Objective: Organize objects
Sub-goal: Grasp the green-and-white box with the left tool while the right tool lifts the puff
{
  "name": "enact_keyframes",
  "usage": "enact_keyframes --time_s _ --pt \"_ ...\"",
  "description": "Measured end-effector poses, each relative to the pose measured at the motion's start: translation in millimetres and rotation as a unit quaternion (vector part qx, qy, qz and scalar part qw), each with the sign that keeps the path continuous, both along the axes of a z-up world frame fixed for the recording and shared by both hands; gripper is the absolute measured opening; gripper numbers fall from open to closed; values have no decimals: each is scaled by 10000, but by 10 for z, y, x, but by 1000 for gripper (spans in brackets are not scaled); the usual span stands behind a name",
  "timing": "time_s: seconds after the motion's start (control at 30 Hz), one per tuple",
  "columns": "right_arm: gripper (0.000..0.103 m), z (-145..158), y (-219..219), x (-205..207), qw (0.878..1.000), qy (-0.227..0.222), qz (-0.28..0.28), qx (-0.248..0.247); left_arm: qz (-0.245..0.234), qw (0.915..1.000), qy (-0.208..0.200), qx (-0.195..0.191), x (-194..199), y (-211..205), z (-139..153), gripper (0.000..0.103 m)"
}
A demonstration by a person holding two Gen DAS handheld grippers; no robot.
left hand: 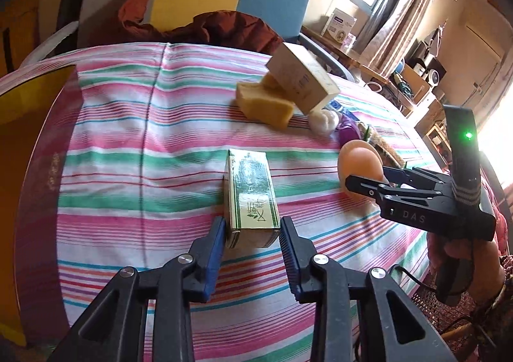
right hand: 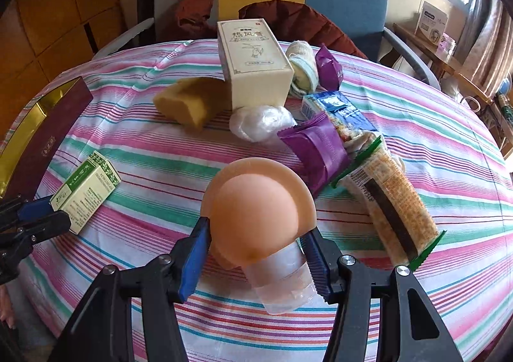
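A small green and cream box point(left hand: 251, 198) lies on the striped tablecloth point(left hand: 128, 144). My left gripper point(left hand: 253, 235) straddles its near end, with the jaws close to its sides; it also shows in the right wrist view point(right hand: 48, 214), where the box point(right hand: 85, 192) sits between its fingers. My right gripper point(right hand: 256, 253) is shut on a peach dome-topped clear bottle point(right hand: 256, 221) and holds it above the cloth. In the left wrist view the right gripper point(left hand: 368, 184) holds that bottle point(left hand: 360, 163) at the right.
A dark red box with gold lining point(right hand: 35, 131) stands at the left edge. A tall cream box point(right hand: 253, 67), yellow sponge point(right hand: 189, 102), white plastic ball point(right hand: 259, 121), purple packets point(right hand: 314, 150), cracker pack point(right hand: 391, 201) and rolled cloth point(right hand: 303, 68) crowd the far middle. A chair stands behind.
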State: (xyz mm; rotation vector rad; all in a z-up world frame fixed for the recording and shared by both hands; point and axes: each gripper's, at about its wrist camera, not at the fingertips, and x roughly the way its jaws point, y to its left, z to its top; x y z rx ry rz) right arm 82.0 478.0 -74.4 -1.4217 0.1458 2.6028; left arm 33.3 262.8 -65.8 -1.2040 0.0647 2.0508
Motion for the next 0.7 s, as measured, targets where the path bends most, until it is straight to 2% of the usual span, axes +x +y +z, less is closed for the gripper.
enact_keyframes --time_s 0.13,0.3,0.37,0.4,0.47,0.57,0.7 --pt "57 -10 -81 -6 9999 9 94 45 33 10000 -44 -47 -29 7 -47 34" --pt "58 -12 -103 -10 9998 21 175 45 187 9997 -124 -122 -149 123 -63 44" --pt "58 -19 -109 -11 9998 19 190 68 195 9995 -132 -205 -198 182 -91 44" --pt "58 -19 -109 -11 9998 25 185 63 149 9996 -142 -180 -214 201 -112 43" --pt "58 -21 -104 -12 9998 33 176 54 113 9996 -74 -259 -219 214 -158 31" --pt "58 -21 -114 -2 9998 56 176 84 97 9998 -91 -141 -204 128 -145 30" --pt "58 -18 -127 -7 9997 72 166 139 84 9999 58 77 -137 -75 26 30"
